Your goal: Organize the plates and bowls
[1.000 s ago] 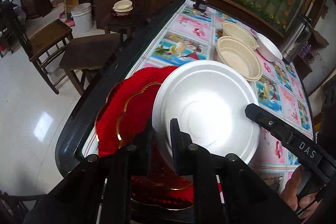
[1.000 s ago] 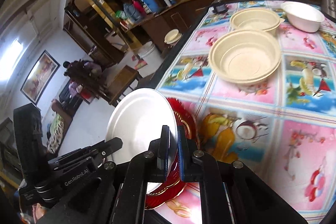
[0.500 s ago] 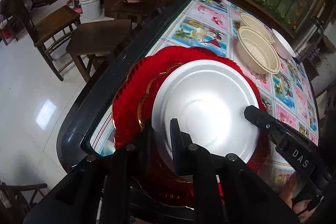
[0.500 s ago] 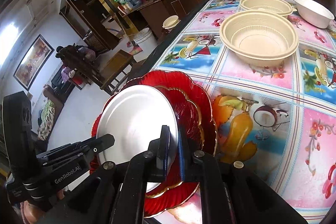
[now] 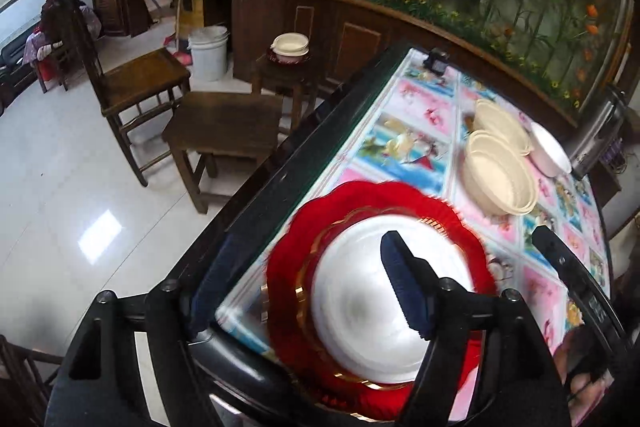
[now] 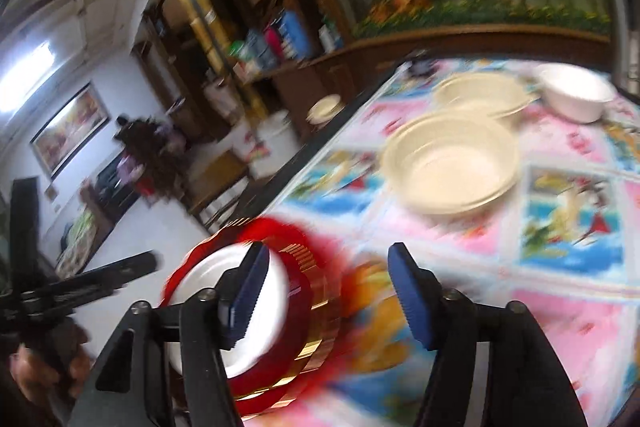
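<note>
With both the left gripper (image 5: 304, 277) and right gripper (image 6: 326, 293) gaping wide and holding nothing, the white plate (image 5: 376, 291) is sitting on red plates (image 5: 288, 267) overhanging the table edge (image 5: 256, 187), risking a tip-off if bumped.

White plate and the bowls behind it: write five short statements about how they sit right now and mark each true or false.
1. The white plate rests on the red plates. True.
2. The left gripper is clamped on the white plate. False: its fingers are spread apart and grip nothing.
3. The right gripper is open. True.
4. The two cream bowls are stacked on the red plates. False: they sit farther back on the tablecloth, apart from the plates.
5. A white bowl stands beyond the cream bowls. True.
</note>
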Available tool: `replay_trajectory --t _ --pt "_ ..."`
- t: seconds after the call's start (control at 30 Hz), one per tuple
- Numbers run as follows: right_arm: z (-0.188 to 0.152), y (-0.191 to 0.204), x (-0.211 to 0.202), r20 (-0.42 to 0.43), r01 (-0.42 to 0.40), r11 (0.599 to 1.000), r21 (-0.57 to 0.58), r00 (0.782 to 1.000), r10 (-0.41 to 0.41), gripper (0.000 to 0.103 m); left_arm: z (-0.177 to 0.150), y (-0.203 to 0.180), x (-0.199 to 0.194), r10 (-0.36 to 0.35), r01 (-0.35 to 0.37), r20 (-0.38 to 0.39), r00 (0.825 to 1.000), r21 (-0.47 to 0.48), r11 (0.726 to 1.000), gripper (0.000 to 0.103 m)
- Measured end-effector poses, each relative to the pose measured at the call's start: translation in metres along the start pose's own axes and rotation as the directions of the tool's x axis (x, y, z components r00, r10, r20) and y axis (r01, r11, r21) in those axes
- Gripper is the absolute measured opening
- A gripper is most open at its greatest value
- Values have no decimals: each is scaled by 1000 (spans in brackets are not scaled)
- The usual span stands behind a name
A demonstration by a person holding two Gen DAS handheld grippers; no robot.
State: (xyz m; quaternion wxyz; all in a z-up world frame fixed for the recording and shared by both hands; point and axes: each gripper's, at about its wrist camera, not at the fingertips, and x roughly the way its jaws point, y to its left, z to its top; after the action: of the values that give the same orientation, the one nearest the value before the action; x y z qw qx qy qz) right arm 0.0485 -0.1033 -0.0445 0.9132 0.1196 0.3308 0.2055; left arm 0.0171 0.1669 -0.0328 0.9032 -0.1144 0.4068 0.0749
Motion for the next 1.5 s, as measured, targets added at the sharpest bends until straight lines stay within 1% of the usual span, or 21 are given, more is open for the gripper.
replay_trajectory --t 0.03,0.1,0.2,0.3,0.4,0.47,0.53,0.6,0.7,0.73,0.8,0.87,1.0,1.03,1.2,1.33,1.5 --pt "4 -9 0 11 15 1000 15 1000 -16 66 1 -5 1 -3 3 -2 1000 11 1000 75" --pt "7 -42 -5 36 44 996 79 998 -47 66 5 -19 4 -4 4 -17 1000 41 999 75" --pt "8 -82 -12 58 91 983 161 993 -102 68 13 -49 12 -18 23 -49 999 100 995 75" --pt "10 -121 -25 82 92 959 267 990 -117 68 27 -77 20 -39 49 -81 996 136 990 75" --pt "16 -144 -32 103 106 947 302 984 -143 69 49 -111 35 -27 44 -100 995 174 984 75" --pt "19 -156 -36 112 110 942 318 982 -152 69 61 -129 45 -6 27 -114 993 186 982 75" --pt "24 -168 -38 114 115 935 335 980 -161 69 77 -148 60 1 27 -139 990 197 980 75" --pt "26 -176 -40 115 120 932 341 979 -168 69 91 -164 79 27 9 -180 983 199 980 75" --pt "29 -182 -41 108 133 933 334 978 -178 69 102 -180 104 59 -13 -231 971 194 981 75" --pt "30 -184 -42 106 130 932 339 979 -175 69 104 -187 113 83 -36 -240 967 197 980 75" --pt "29 -187 -42 105 116 930 350 981 -162 69 108 -196 125 93 -41 -257 962 203 978 75" --pt "30 -189 -45 109 117 928 354 980 -165 69 109 -203 137 110 -53 -277 955 205 977 75" --pt "29 -194 -47 115 108 923 369 980 -161 69 107 -210 151 106 -54 -303 947 175 983 75" --pt "29 -194 -48 117 104 922 374 980 -158 69 106 -211 154 94 -41 -315 944 168 985 75" --pt "30 -193 -49 121 93 922 376 981 -149 69 99 -219 166 84 -27 -346 935 166 986 75" --pt "30 -193 -49 121 93 919 382 981 -149 69 89 -226 178 95 -25 -387 917 183 983 75" --pt "29 -195 -45 105 96 916 390 983 -147 69 83 -234 178 91 -17 -373 923 196 981 75"
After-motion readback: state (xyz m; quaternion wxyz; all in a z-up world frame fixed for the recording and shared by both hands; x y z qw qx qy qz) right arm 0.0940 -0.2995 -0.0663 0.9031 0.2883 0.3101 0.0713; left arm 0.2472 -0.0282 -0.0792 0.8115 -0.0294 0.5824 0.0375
